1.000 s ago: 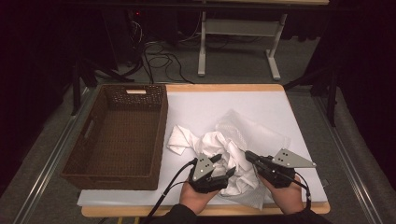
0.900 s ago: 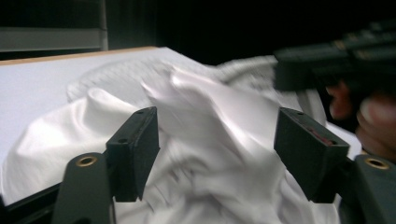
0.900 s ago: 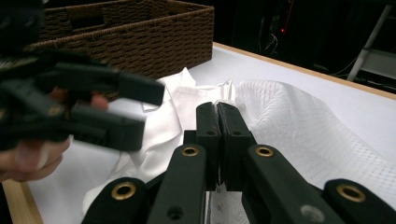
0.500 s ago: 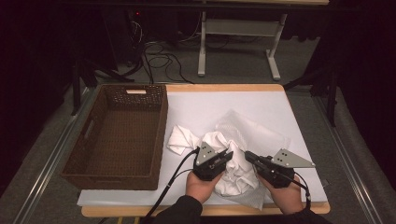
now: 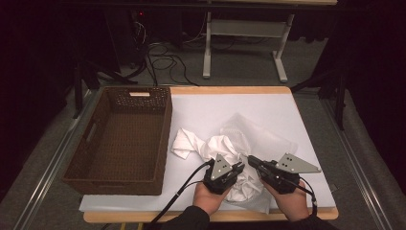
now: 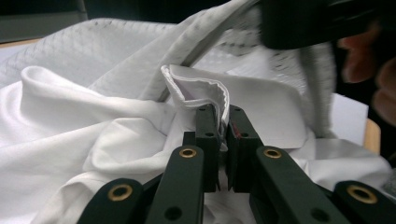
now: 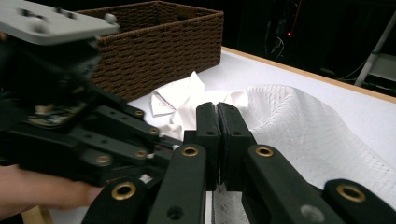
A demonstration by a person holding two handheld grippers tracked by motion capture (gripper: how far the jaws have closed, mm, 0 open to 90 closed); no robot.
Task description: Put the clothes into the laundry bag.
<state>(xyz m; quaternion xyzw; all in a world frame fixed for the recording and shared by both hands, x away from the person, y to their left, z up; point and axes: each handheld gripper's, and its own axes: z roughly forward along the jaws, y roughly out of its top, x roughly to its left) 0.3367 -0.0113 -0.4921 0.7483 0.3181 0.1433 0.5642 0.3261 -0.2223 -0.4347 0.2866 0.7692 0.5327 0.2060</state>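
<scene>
The left tongs (image 5: 233,168) are closed on a hemmed edge of the white shirt (image 5: 210,146); in the left gripper view the jaws have just been closing and now pinch the stitched fold (image 6: 205,91) between their pads, with the rest of the cloth bunched to that view's left and beneath. The right tongs (image 5: 253,162) are closed too, jaws pressed together in the right gripper view, and a white mesh bag (image 7: 308,130) lies just beyond and under their tips; whether mesh is caught between the pads cannot be told. From above, the two tongs sit close together at the near edge of the desk (image 5: 230,90), tips pointing toward each other over the crumpled pile, which spreads away from them toward the far side. A brown wicker basket (image 5: 95,143) stands to the left of the left tongs, near the cloth.
</scene>
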